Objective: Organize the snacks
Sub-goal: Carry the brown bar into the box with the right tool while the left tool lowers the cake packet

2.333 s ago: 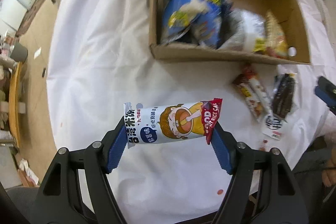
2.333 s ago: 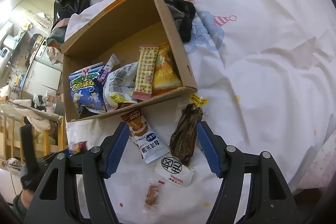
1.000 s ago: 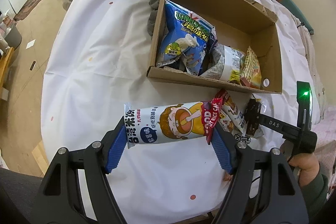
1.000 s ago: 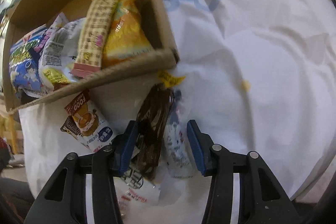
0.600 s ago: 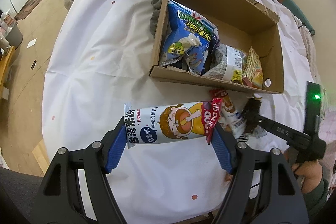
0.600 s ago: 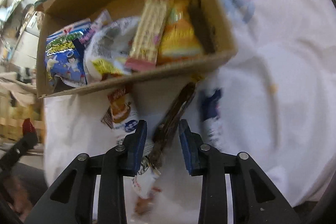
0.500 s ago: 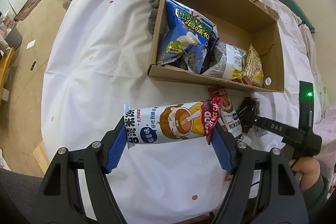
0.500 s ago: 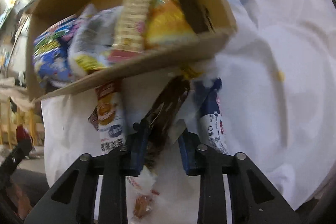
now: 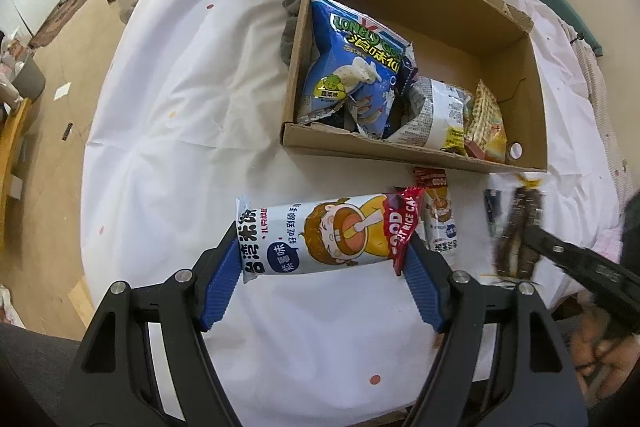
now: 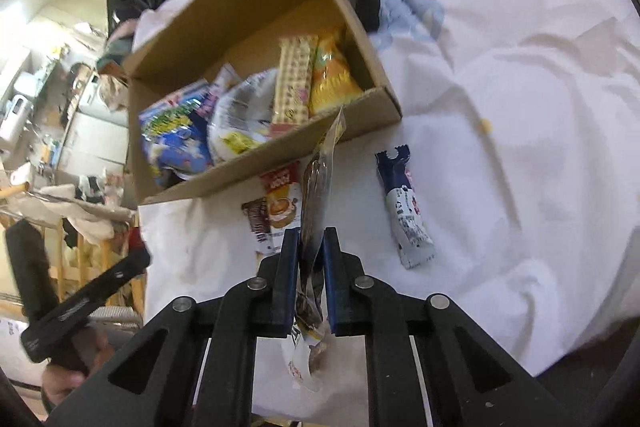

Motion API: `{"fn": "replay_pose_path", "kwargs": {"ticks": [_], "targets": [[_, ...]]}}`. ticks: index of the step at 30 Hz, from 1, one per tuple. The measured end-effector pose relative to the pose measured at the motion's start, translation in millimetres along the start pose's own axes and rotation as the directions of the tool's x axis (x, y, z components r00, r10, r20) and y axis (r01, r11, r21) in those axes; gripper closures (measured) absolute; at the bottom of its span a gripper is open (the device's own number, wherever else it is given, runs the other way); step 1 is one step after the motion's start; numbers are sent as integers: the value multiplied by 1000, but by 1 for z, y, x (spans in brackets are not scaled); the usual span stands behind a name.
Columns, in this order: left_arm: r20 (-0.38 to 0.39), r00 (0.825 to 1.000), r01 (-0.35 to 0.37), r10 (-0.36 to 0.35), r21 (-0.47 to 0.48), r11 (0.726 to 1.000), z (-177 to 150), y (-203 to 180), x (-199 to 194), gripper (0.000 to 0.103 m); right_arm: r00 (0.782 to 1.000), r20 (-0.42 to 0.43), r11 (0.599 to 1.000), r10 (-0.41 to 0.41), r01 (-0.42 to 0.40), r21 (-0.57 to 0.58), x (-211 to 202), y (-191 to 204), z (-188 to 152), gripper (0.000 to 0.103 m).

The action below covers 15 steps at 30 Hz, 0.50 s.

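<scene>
Rice-cake packet — white wrapper, cartoon face, red end — held crosswise between the blue fingers of the left gripper, grasped at both ends, hanging above the white sheet just near of the cardboard box.

Dark brown snack strip in a clear wrapper with a yellow tip — clenched edge-on in the right gripper, whose jaws have just been closing onto it; the strip stands up off the sheet, its far tip in front of the box's near wall. In the left wrist view the same strip shows blurred at right, in the right gripper's black fingers.

Box contents, left to right in the left wrist view: blue chip bag, silver-white packet, yellow-orange packet. The right wrist view also shows a checked biscuit bar lying over these.

Loose on the sheet near of the box: a second small rice-cake packet, with a dark brown wrapper just to its left, and a navy-and-white bar further right
</scene>
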<state>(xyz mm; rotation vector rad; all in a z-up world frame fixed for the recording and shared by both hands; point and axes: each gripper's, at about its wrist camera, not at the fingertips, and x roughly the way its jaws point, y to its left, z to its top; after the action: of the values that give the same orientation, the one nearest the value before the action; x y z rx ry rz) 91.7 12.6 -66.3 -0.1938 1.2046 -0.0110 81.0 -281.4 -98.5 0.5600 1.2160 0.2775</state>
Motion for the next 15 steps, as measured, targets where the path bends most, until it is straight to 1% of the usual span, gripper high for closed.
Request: {"fn": "replay_pose_path", "kwargs": {"ticks": [1, 2, 4, 8, 9, 11, 12, 15], "targets": [[4, 1000, -6, 6, 1, 1000, 0, 0, 0, 32, 1000, 20, 1000, -1, 1, 1, -9, 1, -2, 91], [13, 1000, -15, 15, 0, 1000, -1, 2, -1, 32, 999, 36, 1000, 15, -16, 9, -18, 0, -4, 91], [30, 999, -29, 29, -7, 1000, -1, 5, -4, 32, 998, 46, 999, 31, -32, 10, -20, 1, -8, 91], [72, 996, -43, 44, -15, 999, -1, 10, -14, 32, 994, 76, 997, 80, -80, -14, -41, 12, -15, 91], [82, 996, -46, 46, -14, 999, -1, 10, -16, 32, 991, 87, 995, 100, -99, -18, -53, 9, -16, 91], [106, 993, -52, 53, -13, 999, 0, 10, -24, 32, 986, 113, 992, 124, -121, -33, -64, 14, -15, 91], [119, 992, -49, 50, -13, 999, 0, 10, -28, 32, 980, 131, 989, 148, -143, -42, -70, 18, -14, 91], [147, 989, -33, 35, -11, 999, 6, 7, -41, 32, 968, 169, 982, 188, -179, -65, -86, 23, -9, 91]]}}
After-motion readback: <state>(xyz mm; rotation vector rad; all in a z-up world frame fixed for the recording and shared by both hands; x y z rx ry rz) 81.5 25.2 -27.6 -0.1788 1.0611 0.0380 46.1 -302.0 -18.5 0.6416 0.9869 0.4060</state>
